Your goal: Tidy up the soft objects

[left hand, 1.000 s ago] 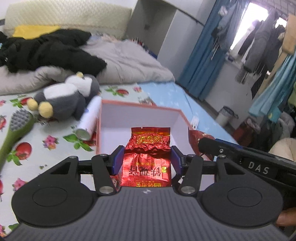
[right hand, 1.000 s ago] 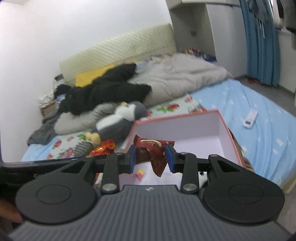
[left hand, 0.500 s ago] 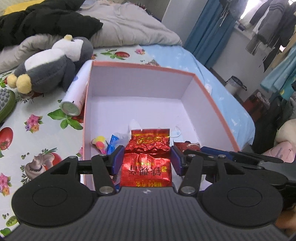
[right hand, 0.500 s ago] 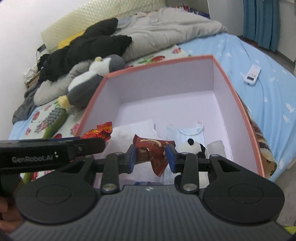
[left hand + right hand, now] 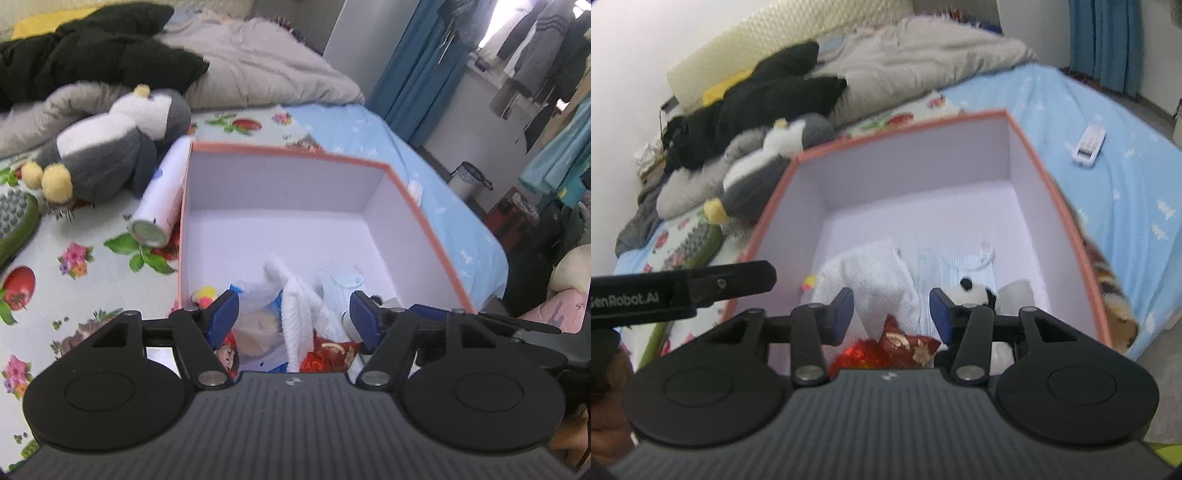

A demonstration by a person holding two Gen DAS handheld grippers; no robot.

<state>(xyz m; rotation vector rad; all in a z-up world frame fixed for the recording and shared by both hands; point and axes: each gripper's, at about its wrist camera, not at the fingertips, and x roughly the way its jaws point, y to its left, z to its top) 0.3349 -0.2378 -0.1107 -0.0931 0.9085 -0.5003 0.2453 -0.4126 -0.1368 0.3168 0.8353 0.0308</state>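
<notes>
A pink-rimmed box point(image 5: 291, 153) point(image 5: 1067, 206) stands on the bed. My left gripper point(image 5: 294, 317) hangs over its near end, its jaws opening with nothing pressed between them. The red foil packet point(image 5: 330, 352) lies loose below, beside a white towel point(image 5: 301, 295). My right gripper point(image 5: 891, 310) is over the same end, its jaws also opening and bare. A dark red snack packet point(image 5: 908, 343) rests under it against the shiny red foil packet point(image 5: 855, 354). Also inside are a white towel point(image 5: 868, 277), a face mask point(image 5: 945, 262) and a small panda toy point(image 5: 971, 291).
A grey penguin plush point(image 5: 110, 147) lies left of the box, with a white can point(image 5: 159, 206) against the box wall and a green brush point(image 5: 14, 221) further left. Black clothing point(image 5: 92, 62) and a grey quilt point(image 5: 258, 70) lie behind. A remote point(image 5: 1087, 142) sits on the blue sheet.
Both jaws have widened. The red foil packet left my left gripper and the dark red packet left my right one; both now lie in the box.
</notes>
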